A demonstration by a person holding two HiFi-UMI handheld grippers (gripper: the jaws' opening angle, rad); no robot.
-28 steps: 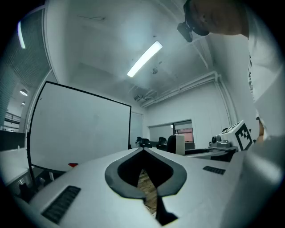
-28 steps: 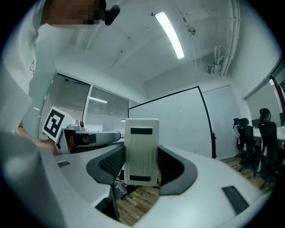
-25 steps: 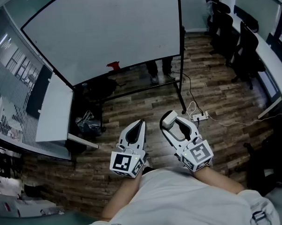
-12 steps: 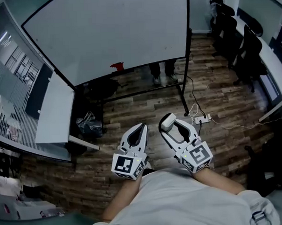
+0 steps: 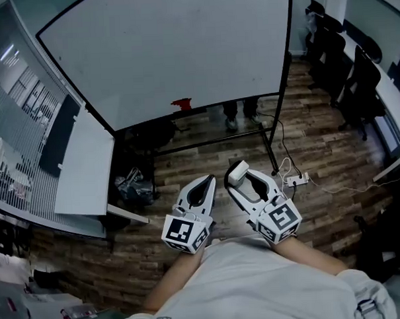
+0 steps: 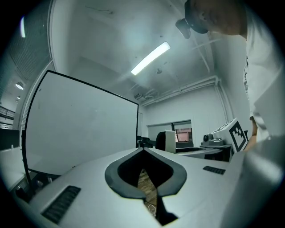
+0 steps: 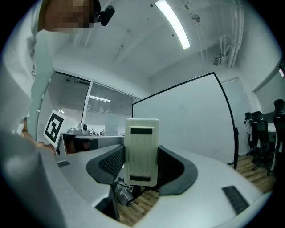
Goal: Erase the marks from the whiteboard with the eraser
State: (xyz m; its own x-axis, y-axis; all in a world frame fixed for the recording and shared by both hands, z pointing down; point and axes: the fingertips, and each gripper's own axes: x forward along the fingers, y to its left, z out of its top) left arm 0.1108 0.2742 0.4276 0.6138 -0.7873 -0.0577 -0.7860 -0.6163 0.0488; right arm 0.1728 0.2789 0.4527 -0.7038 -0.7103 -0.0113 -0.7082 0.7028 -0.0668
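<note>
Whiteboard (image 5: 162,51) stands ahead on its frame; only the head view shows a red thing (image 5: 181,104) at its lower edge. Below, the left gripper (image 5: 204,183) is empty, jaws together. Beside it, the right gripper (image 5: 244,179) clamps the eraser (image 7: 141,151), whose ribbed face shows only in its own view.

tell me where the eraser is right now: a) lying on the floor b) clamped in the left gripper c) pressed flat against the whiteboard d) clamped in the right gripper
d: the right gripper view shows the white eraser gripped between the jaws of the right gripper, while the left gripper has its jaws together with nothing between them.
</note>
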